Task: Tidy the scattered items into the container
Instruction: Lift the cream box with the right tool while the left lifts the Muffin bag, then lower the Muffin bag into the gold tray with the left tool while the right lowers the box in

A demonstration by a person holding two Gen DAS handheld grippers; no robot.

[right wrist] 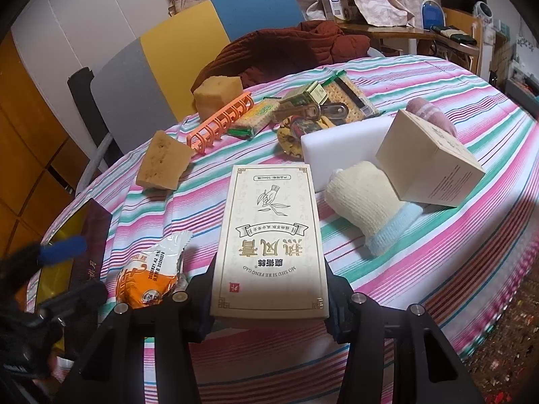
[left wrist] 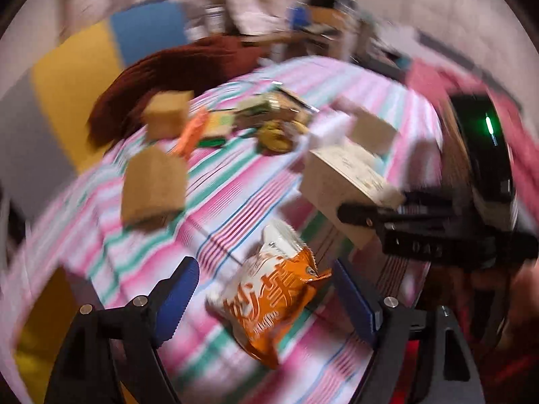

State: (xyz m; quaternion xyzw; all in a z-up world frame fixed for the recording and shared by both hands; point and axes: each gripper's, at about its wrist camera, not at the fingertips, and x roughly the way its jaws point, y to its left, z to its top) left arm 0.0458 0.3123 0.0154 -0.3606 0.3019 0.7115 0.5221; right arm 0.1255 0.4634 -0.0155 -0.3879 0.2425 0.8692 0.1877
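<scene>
Clamping the flat cream box by its long sides, the right gripper jaws hold it level above the tabletop, probably for carrying to the container; the left gripper jaws stand apart around the orange snack packet, seemingly lining up a grasp. Dark-walled container sits at the tabletop's left edge, yellow inside, contents not visible; sponges, socks, crackers and another box lie scattered beyond.
</scene>
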